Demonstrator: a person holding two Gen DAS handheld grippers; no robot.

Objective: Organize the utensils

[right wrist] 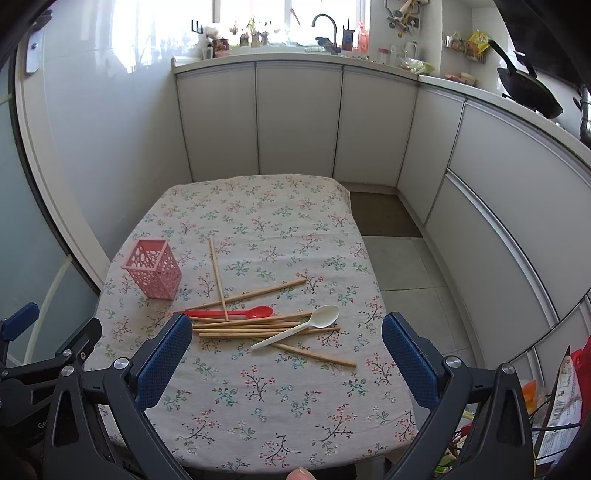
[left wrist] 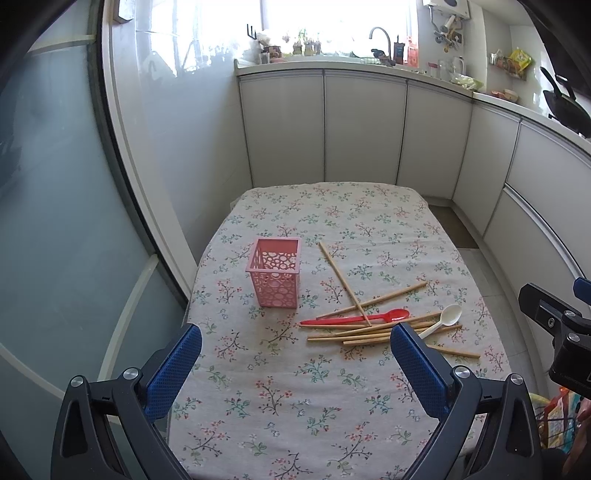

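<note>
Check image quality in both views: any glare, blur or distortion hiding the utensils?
Left wrist view: window blown out, cabinet lines bowed by fisheye, chopsticks and holder sharp. Right wrist view: same window glare and curved edges, red spoon and white spoon crisp, soft shadows only.

A small table under a floral tablecloth (right wrist: 258, 398) stands in a narrow kitchen. White cabinet doors (right wrist: 299, 122) run along the far wall and curve round the right side beneath a pale countertop (left wrist: 369, 63). A bright window (left wrist: 332, 18) glares above a curved faucet (right wrist: 327, 22). A black wok (right wrist: 528, 90) sits at right. The floor is grey tile (right wrist: 402, 266), with a frosted glass door (left wrist: 55, 221) at left.
</note>
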